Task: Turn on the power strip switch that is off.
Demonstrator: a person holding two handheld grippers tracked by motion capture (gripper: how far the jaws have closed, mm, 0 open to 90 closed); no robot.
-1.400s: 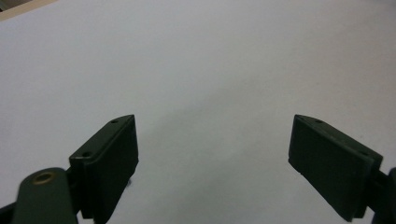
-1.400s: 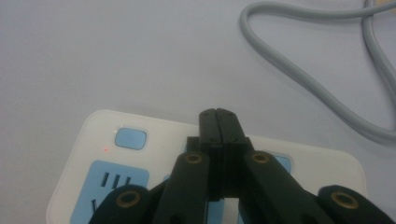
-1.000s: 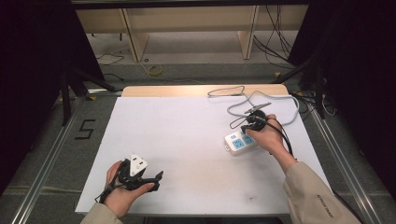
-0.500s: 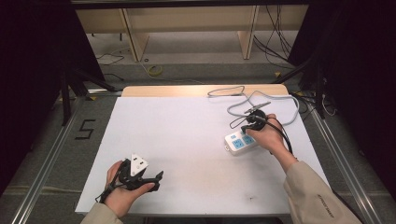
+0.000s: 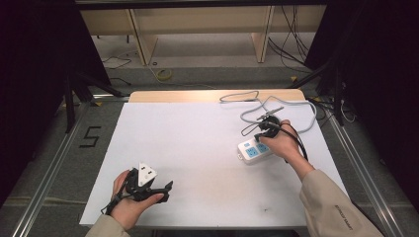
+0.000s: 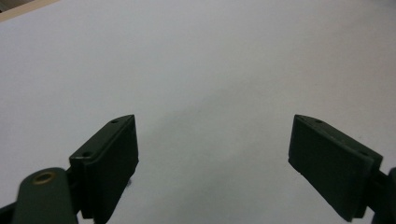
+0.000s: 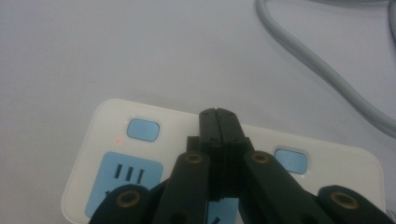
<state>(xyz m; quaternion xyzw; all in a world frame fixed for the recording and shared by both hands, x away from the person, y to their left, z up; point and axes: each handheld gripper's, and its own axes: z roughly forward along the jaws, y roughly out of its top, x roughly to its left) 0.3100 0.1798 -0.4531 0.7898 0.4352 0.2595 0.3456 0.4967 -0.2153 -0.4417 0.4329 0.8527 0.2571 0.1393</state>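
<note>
Fingers of the right gripper (image 7: 218, 114) pressed together over the power strip (image 7: 116, 126); left gripper (image 6: 212, 154) spread.

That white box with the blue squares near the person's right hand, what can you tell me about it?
It is a power strip, a flat white plastic block with rounded corners, lying face up on the white table. Its top carries light blue socket panels with dark slots and small blue buttons; a tiny red light glows beside one. A grey cable loops on the table behind it. The right tool, jaws shut, is poised over its top; whether they touch is unclear.

Power strip (image 7: 140, 154) partly behind jaws
</note>
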